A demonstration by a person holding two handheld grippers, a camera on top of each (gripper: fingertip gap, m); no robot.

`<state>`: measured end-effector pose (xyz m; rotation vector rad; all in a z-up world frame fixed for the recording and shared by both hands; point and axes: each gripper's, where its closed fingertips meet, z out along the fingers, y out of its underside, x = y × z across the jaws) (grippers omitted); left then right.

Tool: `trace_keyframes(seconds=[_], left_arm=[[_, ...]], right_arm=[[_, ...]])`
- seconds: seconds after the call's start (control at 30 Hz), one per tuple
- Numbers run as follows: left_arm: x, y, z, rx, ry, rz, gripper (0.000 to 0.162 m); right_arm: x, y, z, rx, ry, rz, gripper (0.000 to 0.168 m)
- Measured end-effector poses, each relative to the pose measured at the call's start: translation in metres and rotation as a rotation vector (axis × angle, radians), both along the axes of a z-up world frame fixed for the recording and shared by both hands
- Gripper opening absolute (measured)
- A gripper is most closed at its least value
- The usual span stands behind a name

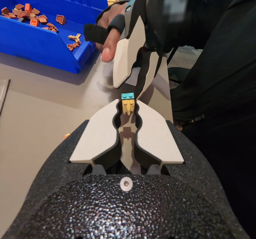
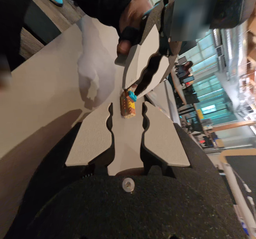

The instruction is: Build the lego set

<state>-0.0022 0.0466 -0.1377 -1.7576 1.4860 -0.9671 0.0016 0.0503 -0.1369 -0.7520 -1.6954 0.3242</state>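
The left gripper [image 1: 128,104] pinched a small tan-and-teal brick assembly [image 1: 128,103] above the table [image 1: 41,114], the right gripper [image 2: 127,106] stood spread beside it, and, judging by the loose bricks [image 1: 33,17] left in the blue bin [image 1: 41,49], the build was incomplete.

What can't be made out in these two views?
Left wrist view: most of the lego assembly, hidden inside the left gripper.
Left wrist view: an orange piece, mostly behind that gripper's body.
Right wrist view: whether the assembly touches the table; motion blur.
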Motion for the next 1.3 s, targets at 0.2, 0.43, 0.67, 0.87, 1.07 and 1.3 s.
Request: trace_keyframes(seconds=[0.2, 0.43, 0.67, 0.87, 1.07, 1.3], left_arm=[[0.003, -0.003, 0.0, -0.048, 0.009, -0.021, 0.016], [0.006, -0.004, -0.006, -0.112, 0.044, -0.031, 0.016], [0.009, -0.007, -0.007, -0.246, 0.005, -0.044, 0.016], [0.01, -0.006, -0.008, -0.274, -0.015, -0.041, 0.016], [0.01, -0.006, -0.007, -0.281, -0.021, -0.048, 0.016], [0.012, 0.002, 0.005, -0.266, -0.108, -0.006, 0.022]], right_arm=[[-0.003, -0.006, 0.008, 0.088, 0.046, 0.01, 0.034], [-0.006, -0.007, 0.0, 0.108, 0.012, 0.006, 0.013], [-0.004, -0.008, -0.002, 0.089, -0.01, 0.022, 0.01], [-0.003, -0.006, -0.003, 0.098, -0.032, 0.006, 0.008], [-0.002, -0.007, -0.002, 0.105, -0.036, 0.003, 0.008], [0.001, 0.003, 0.001, 0.037, 0.007, -0.044, 0.008]])
